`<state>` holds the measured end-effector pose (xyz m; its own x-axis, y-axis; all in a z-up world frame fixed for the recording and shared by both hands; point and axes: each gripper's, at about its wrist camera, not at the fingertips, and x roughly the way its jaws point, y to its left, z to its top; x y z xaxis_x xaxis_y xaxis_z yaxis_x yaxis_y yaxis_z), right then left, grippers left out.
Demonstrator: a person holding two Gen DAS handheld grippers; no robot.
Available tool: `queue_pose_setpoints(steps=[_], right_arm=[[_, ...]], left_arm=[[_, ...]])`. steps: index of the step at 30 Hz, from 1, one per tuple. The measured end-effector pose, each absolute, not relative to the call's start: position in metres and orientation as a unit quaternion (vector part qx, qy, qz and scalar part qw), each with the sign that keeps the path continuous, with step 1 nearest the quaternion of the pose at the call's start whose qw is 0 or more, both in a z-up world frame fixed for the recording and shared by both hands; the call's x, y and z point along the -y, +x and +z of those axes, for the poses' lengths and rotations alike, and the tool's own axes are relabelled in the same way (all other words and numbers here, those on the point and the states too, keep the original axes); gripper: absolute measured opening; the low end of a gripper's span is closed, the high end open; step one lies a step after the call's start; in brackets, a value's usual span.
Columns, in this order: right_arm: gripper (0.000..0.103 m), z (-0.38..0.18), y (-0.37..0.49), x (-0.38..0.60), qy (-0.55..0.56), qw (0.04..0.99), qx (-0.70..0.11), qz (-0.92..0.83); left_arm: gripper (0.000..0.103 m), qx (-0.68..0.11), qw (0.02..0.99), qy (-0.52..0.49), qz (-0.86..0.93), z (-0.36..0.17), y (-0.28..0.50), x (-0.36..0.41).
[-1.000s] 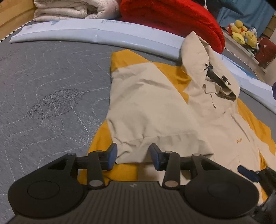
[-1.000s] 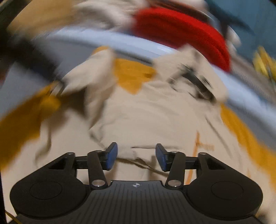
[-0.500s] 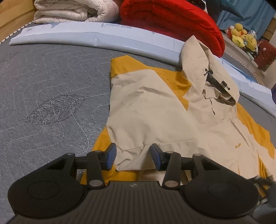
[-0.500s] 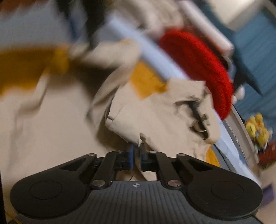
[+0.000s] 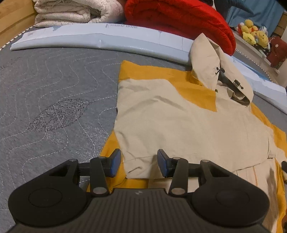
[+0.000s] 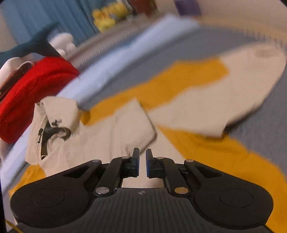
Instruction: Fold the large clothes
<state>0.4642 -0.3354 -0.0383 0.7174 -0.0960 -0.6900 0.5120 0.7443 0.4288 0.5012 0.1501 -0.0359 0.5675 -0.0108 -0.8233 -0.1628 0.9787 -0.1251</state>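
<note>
1. Grey quilted mattress filled the scene, with a pale blue padded bolster running along its far edge.
2. Behind the bolster lay a folded white quilt and a red blanket, and yellow plush toys sat on a ledge farther off.
3. The beige and yellow jacket lay spread flat on the mattress, its hood lying against the bolster.
4. One beige sleeve was folded across the jacket's body, its cuff lying near the lower hem.
5. The left gripper hovered at that cuff with its blue pads set wide apart, one on each side of the cuff edge and gripping nothing.
6. In the blurred right wrist view, the right gripper sat low over the jacket, pads nearly together with a thin gap showing; no cloth was visible between them.
7. The other sleeve stretched out to the side over the mattress.
</note>
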Motion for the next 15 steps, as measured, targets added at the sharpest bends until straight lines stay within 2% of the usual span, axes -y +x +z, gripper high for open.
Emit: queue_pose_setpoints(steps=[3, 8, 10, 12, 13, 15], right_arm=[[0.01, -0.06, 0.474, 0.35, 0.383, 0.837, -0.366, -0.139], [0.033, -0.077, 0.49, 0.355, 0.422, 0.82, -0.376, -0.095], [0.034, -0.081, 0.498, 0.352, 0.418, 0.823, -0.376, -0.079], [0.034, -0.084, 0.502, 0.352, 0.413, 0.826, -0.378, -0.066], [0.034, -0.085, 0.506, 0.351, 0.41, 0.827, -0.379, -0.063], [0.007, -0.086, 0.508, 0.353, 0.402, 0.835, -0.371, -0.061]], left_arm=[[0.05, -0.468, 0.878, -0.089, 0.045, -0.041, 0.503, -0.151], [0.053, -0.5, 0.863, -0.026, 0.063, -0.064, 0.508, -0.15], [0.057, -0.514, 0.855, -0.009, 0.068, -0.076, 0.51, -0.154], [0.057, -0.517, 0.854, -0.013, 0.066, -0.074, 0.511, -0.157], [0.057, -0.515, 0.854, -0.016, 0.067, -0.07, 0.51, -0.156], [0.057, -0.506, 0.86, -0.019, 0.066, -0.062, 0.509, -0.153]])
